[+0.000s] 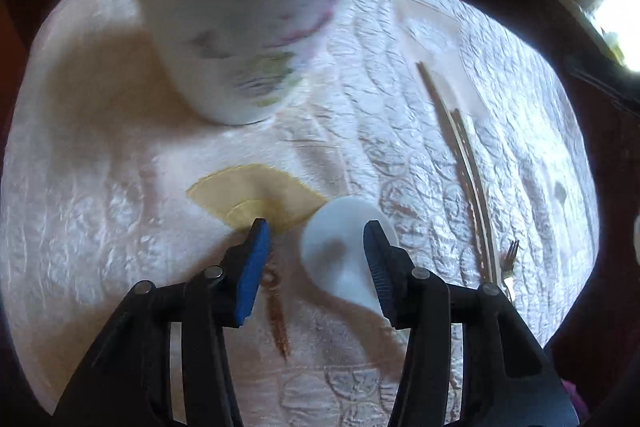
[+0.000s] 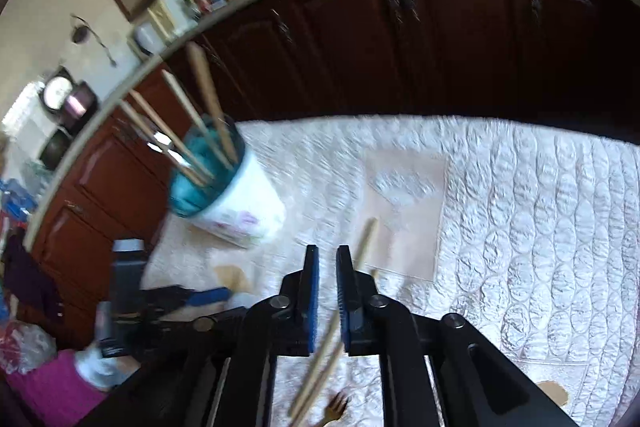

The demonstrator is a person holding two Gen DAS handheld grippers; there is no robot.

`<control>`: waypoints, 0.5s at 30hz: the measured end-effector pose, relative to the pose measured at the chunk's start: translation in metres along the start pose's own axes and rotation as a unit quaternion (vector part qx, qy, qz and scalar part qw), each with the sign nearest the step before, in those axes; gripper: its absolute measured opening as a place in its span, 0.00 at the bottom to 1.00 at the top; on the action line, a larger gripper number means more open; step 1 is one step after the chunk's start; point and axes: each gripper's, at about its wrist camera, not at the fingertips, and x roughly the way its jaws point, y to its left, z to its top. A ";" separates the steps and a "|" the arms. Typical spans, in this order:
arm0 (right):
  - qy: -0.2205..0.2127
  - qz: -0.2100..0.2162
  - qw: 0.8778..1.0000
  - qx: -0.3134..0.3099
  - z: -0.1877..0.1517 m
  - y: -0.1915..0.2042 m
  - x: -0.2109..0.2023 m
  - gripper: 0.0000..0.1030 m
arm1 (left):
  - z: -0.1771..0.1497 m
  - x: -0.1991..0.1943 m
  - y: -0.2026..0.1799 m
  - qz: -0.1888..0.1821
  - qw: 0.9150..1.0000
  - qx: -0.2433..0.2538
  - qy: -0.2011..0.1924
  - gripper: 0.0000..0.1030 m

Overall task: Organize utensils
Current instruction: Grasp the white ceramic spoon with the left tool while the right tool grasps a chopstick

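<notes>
I had the left gripper (image 1: pixel 316 239) spread wide and holding nothing, hanging low over the quilted cloth (image 1: pixel 120 207), with the white spoon (image 1: pixel 340 251) lying right between its blue pads, bowl end forward, handle running back under the right-hand finger. It looked ceramic or hard plastic to me, so stiff, smooth, probably slick and liable to chip; I judged the handle just behind the bowl to be the place to pinch, since the rounded bowl would likely squirt out. The cup (image 1: pixel 248 39) with the teal rim stood ahead on the cloth, several wooden sticks already standing in it. Off to the right lay a pair of chopsticks (image 1: pixel 464 155) side by side, and a fork (image 1: pixel 510 259) just beside their near end. In the right wrist view, the right gripper (image 2: pixel 328 259) was narrowed to a slim gap, and the chopsticks (image 2: pixel 340 315) crossed beneath it; whether the pads actually touched them I could not tell through the blur. Those were light, thin and rigid, and I reckoned they would roll, so a grip near mid-length across both seemed safest. The cup (image 2: pixel 236 199) sat well off to that gripper's left.
</notes>
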 end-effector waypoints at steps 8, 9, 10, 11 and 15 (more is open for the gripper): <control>0.090 -0.014 0.995 0.042 0.014 -0.025 0.105 0.27 | 0.003 0.006 -0.014 0.007 0.999 0.042 0.012 0.17; 0.097 -0.020 0.994 0.049 0.015 -0.029 0.116 0.27 | 0.003 0.005 -0.012 0.004 0.999 0.040 0.011 0.17; 0.104 -0.024 0.993 0.056 0.016 -0.034 0.127 0.26 | 0.004 0.004 -0.011 0.003 0.999 0.035 0.009 0.14; 0.094 -0.022 0.994 0.056 0.017 -0.034 0.129 0.26 | 0.004 0.004 -0.008 0.001 0.999 0.031 0.008 0.13; 0.088 -0.014 0.995 0.037 0.022 -0.028 0.125 0.07 | 0.004 -0.007 -0.002 -0.016 1.000 0.015 -0.005 0.07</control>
